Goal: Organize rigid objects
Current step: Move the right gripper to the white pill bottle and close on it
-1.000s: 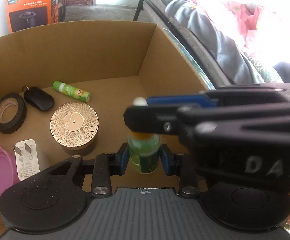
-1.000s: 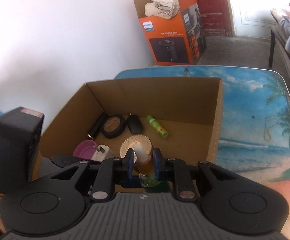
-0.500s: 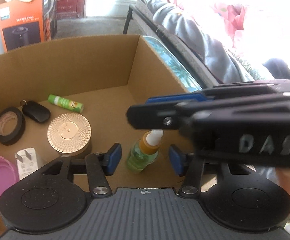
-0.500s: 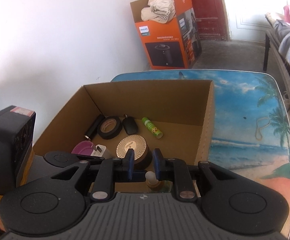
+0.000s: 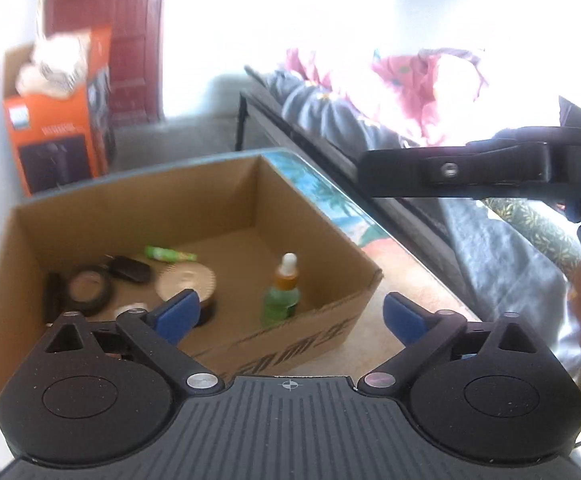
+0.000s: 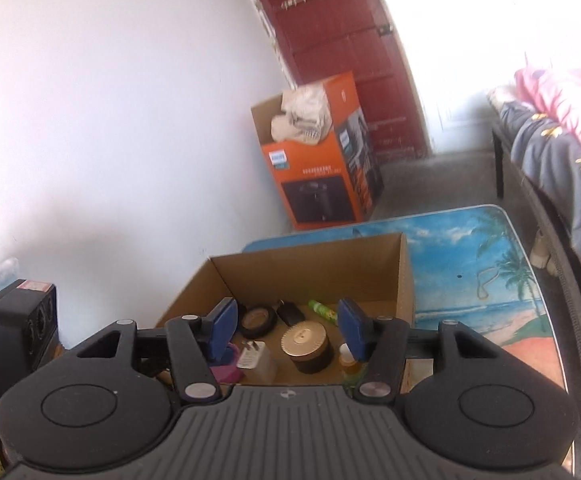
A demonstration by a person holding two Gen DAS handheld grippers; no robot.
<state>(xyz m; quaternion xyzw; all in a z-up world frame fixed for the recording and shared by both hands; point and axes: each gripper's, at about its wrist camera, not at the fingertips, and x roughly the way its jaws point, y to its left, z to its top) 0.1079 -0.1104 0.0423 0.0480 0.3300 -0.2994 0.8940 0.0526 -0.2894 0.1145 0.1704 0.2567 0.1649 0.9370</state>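
Green glass or plastic, I'd guess, with an amber neck and white cap: the dropper bottle (image 5: 281,293) stands upright inside the cardboard box (image 5: 364,280), near its right wall, beside the gold round tin (image 5: 186,282). Both the left tongs (image 5: 290,316) and right tongs (image 6: 288,330) are opening, nothing between their pads. It looks light, stiff, smooth, top-heavy and easily tipped; the wider body seems the safest hold.
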